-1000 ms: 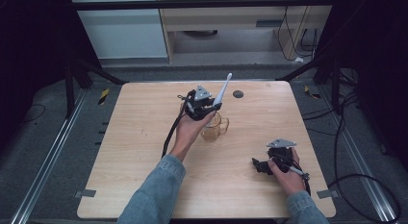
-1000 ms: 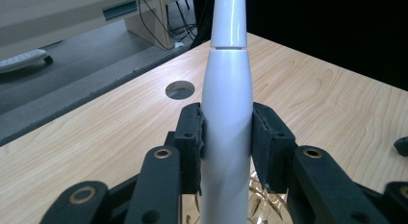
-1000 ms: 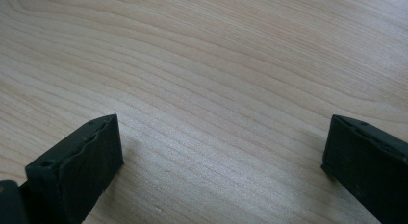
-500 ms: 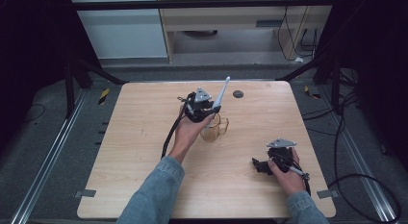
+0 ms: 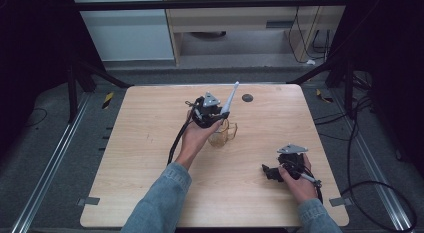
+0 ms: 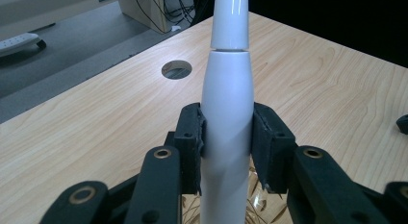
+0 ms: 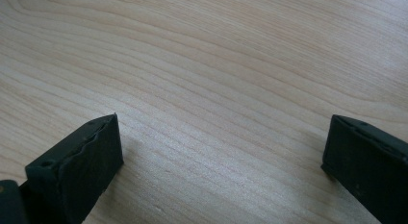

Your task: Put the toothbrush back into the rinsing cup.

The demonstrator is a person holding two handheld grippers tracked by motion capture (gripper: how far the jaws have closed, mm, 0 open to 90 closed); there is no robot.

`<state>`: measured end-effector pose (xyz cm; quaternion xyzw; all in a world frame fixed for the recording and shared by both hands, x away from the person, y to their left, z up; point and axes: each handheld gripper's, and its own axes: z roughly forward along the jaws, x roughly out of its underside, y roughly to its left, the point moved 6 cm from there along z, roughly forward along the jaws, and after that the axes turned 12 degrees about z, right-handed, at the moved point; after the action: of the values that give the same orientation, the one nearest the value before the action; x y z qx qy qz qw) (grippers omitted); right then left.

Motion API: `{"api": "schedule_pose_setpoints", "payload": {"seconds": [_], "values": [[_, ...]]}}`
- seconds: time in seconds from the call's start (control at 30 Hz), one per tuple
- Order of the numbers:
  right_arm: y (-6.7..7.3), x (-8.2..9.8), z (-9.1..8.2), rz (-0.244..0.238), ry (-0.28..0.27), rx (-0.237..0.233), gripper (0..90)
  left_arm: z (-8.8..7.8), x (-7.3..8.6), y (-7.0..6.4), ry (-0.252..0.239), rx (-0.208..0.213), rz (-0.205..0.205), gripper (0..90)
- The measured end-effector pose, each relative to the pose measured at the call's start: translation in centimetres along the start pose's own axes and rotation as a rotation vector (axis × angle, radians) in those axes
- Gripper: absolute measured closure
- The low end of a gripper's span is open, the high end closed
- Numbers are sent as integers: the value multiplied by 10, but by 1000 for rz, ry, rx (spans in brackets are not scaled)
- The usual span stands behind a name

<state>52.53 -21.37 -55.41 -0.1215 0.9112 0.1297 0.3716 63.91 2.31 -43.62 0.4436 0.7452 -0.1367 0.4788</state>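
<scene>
Pale wood covers the table [image 5: 150,158], which fills the middle of the high view with dark floor around it. Near the centre of that view the left gripper [image 5: 216,114] is held up by the person's left hand [image 5: 194,138], and its jaws are closed on a white electric toothbrush handle [image 5: 228,99] that slants toward the upper right of the frame. In the left gripper view the toothbrush handle [image 6: 226,132] stands upright in the middle, pinched on both sides by the black pads [image 6: 189,137], with a seam across its neck near the top edge. Just below and right of the gripper in the high view sits a clear amber glass cup [image 5: 223,134]; it seems to lie on its side, though the picture is too soft to be sure. A small dark round hole [image 5: 247,98] marks the table toward the upper middle, and it appears again in the upper left of the left gripper view [image 6: 176,69]. At the lower right of the high view the right gripper [image 5: 272,172] rests low on the table in the person's right hand [image 5: 296,179]. In the right gripper view its jaws stand wide apart over bare wood, holding nothing.
</scene>
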Motion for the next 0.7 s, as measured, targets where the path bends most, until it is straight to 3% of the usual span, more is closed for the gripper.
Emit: {"api": "schedule_pose_setpoints", "payload": {"seconds": [0.7], "values": [[0, 0, 0, 0, 0, 0, 3, 2, 6, -2, 21, 11, -3, 662]]}}
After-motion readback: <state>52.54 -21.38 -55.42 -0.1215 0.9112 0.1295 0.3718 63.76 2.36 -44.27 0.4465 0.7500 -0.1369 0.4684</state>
